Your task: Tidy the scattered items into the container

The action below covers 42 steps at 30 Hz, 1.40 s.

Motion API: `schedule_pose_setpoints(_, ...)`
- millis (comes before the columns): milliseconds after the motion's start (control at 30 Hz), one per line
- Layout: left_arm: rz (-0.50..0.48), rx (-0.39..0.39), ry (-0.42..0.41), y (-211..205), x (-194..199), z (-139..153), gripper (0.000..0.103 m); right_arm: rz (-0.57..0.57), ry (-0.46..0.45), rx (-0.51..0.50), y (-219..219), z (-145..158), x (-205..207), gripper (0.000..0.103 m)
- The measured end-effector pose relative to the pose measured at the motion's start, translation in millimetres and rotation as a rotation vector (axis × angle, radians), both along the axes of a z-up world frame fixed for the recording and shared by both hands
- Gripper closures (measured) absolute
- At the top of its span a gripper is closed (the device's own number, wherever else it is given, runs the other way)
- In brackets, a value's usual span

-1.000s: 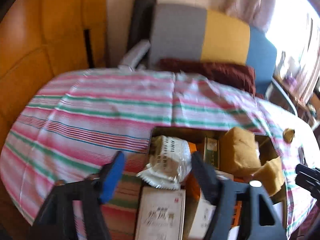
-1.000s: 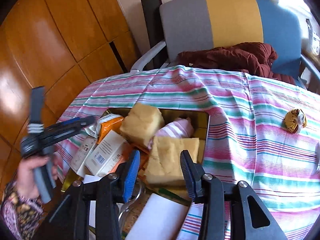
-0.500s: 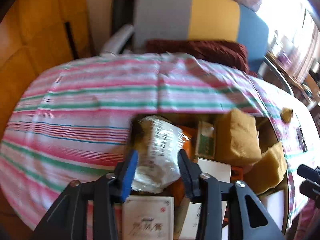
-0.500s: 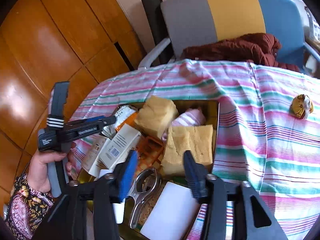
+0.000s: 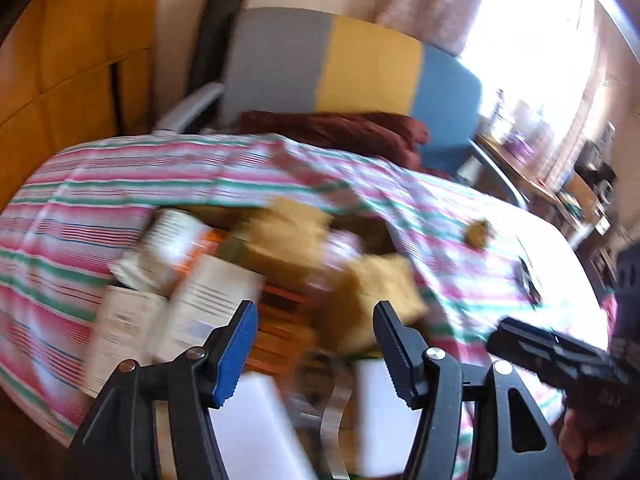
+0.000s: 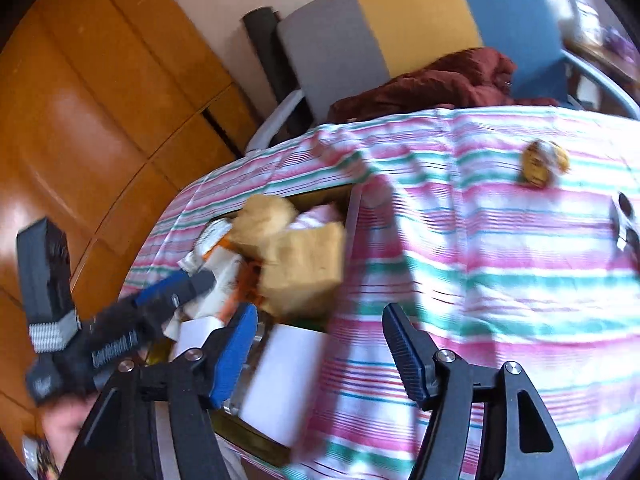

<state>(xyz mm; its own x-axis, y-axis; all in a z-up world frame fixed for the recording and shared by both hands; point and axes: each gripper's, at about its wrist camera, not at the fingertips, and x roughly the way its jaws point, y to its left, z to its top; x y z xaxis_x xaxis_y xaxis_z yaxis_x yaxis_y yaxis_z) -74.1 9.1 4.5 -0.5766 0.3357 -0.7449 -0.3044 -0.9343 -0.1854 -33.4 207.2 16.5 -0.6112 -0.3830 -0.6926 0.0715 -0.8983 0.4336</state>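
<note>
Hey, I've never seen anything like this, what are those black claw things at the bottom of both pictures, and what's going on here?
No robot here: a person holds a pair of hand-held tongs in each hand, each with a fisheye camera looking out along its two fingers. One picture is from the left tongs, the other from the right tongs. Both are open and hold nothing. In the right view the left tongs also show from the side.

Below them is a table under a striped cloth. On it sits a container packed with things: yellow sponges, white boxes and a packet. The pictures are blurred, so finer detail is unclear. One small yellowish item lies loose on the cloth, apart from the container. A chair stands behind.
</note>
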Motion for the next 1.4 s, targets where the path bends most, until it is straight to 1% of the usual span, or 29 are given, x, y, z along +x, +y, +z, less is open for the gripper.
schedule_pose_setpoints(133,-0.114,-0.046,0.002,53.2,17.9,-4.1,0.040,-0.101,-0.017,-0.015,42.7,-6.2,14.1,0.034)
schedule_pose_setpoints(267,-0.186,-0.047,0.020,96.3,32.3,-1.8,0.038,-0.197,-0.041,-0.018,83.6,-14.5,28.3,0.033)
schedule_pose_setpoints(367,-0.258,-0.060,0.019,128.8,43.3,-6.8,0.038,-0.267,-0.066,-0.018,113.4,-23.7,38.7,0.033)
schedule_pose_setpoints(433,-0.289,-0.071,0.013,145.1,48.9,-10.5,0.038,-0.311,-0.079,-0.008,131.2,-29.9,44.7,0.032)
schedule_pose_setpoints(533,-0.332,-0.101,0.001,171.6,50.9,-20.4,0.038,-0.382,-0.077,0.010,157.3,-38.9,52.0,0.030)
schedule_pose_setpoints(667,-0.377,-0.142,0.000,200.8,42.4,-32.5,0.038,-0.461,-0.077,0.018,188.8,-52.0,53.7,0.030)
schedule_pose_setpoints(733,-0.390,-0.152,-0.001,211.9,36.3,-37.7,0.038,-0.486,-0.075,0.027,201.4,-56.0,52.5,0.030)
schedule_pose_setpoints(900,-0.393,-0.216,-0.003,236.2,19.1,-51.9,0.038,-0.514,-0.074,0.034,222.3,-60.4,46.3,0.029)
schedule_pose_setpoints(1033,-0.380,-0.216,-0.023,244.7,9.6,-57.2,0.038,-0.536,-0.055,0.061,235.3,-56.7,33.1,0.029)
schedule_pose_setpoints(1067,-0.381,-0.217,-0.029,246.1,7.7,-58.7,0.038,-0.539,-0.047,0.068,238.1,-55.4,28.0,0.028)
schedule_pose_setpoints(1100,-0.379,-0.221,-0.031,248.3,5.7,-60.2,0.038,-0.542,-0.041,0.076,241.1,-53.8,22.6,0.024)
schedule_pose_setpoints(1133,-0.376,-0.228,-0.028,249.5,4.2,-61.2,0.038,-0.549,-0.036,0.086,243.8,-52.3,17.6,0.022)
schedule_pose_setpoints(1267,-0.366,-0.233,-0.048,251.3,-2.6,-66.2,0.038,-0.565,-0.009,0.132,252.7,-46.6,-1.4,0.020)
schedule_pose_setpoints(1400,-0.355,-0.239,-0.061,251.9,-8.4,-71.1,0.038,-0.542,-0.025,0.189,256.3,-52.7,-25.4,0.020)
